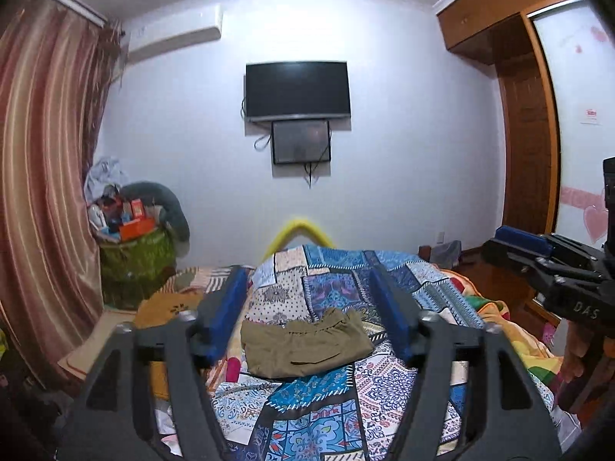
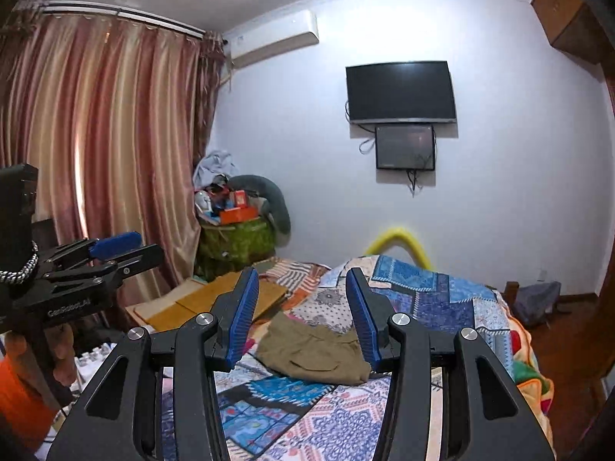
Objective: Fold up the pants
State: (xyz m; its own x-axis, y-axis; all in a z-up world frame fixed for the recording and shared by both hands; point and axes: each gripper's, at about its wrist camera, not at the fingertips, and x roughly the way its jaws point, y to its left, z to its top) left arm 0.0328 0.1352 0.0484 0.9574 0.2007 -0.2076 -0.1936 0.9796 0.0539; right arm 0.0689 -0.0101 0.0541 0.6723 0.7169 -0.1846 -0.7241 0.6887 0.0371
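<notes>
Olive-green pants (image 1: 307, 345) lie folded into a compact rectangle on the patterned patchwork bedspread (image 1: 338, 403). They also show in the right wrist view (image 2: 313, 351). My left gripper (image 1: 307, 280) is open and empty, held above and short of the pants. My right gripper (image 2: 301, 280) is open and empty, also raised above the pants. The right gripper shows at the right edge of the left wrist view (image 1: 519, 238), and the left gripper at the left edge of the right wrist view (image 2: 123, 247).
A TV (image 1: 298, 90) hangs on the far wall. A green basket piled with boxes (image 1: 134, 253) stands by the striped curtain (image 1: 42, 176). Cardboard sheets (image 2: 203, 303) lie left of the bed. A wooden wardrobe (image 1: 530, 153) stands at the right.
</notes>
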